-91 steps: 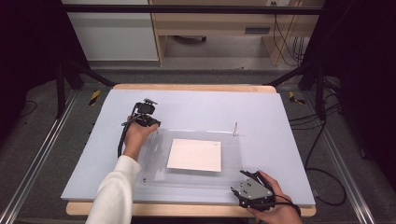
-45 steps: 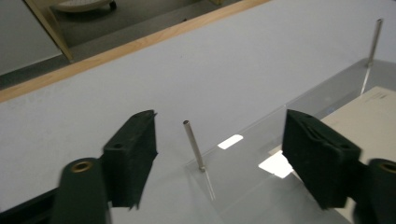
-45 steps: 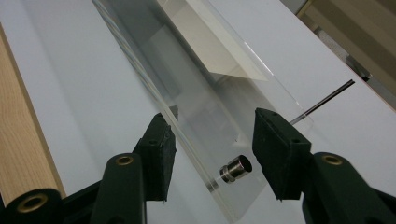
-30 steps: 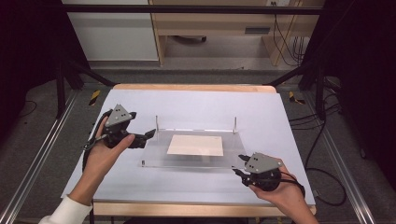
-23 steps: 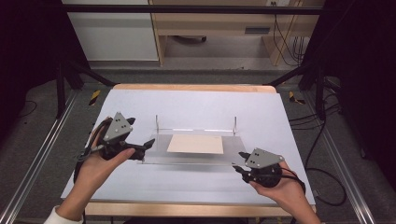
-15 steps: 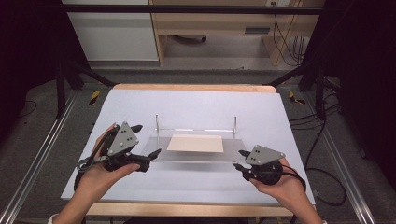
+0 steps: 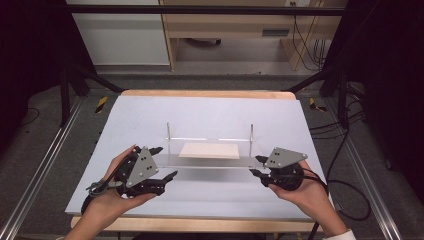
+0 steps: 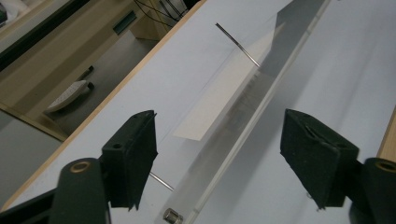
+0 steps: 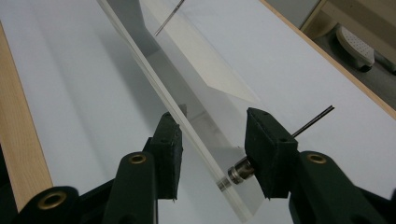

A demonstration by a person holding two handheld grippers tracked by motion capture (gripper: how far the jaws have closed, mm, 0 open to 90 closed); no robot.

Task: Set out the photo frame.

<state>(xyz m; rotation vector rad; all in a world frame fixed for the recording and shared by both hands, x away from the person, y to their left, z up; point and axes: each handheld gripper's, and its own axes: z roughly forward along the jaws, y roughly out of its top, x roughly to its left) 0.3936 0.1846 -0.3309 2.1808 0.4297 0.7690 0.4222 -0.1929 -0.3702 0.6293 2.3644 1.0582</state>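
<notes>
Acrylic plate [image 7: 205,161] lies lengthwise between left claw [image 7: 161,164] and right claw [image 7: 257,166].

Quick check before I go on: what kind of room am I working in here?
Probably a lab or workshop test bench: a white work table ringed by aluminium frame rails, loose cables on the floor, and a wooden desk behind.

Clear plate [image 7: 210,161] mid-table [image 7: 150,120], sheet [image 7: 209,150] behind it, grippers at either end
</notes>
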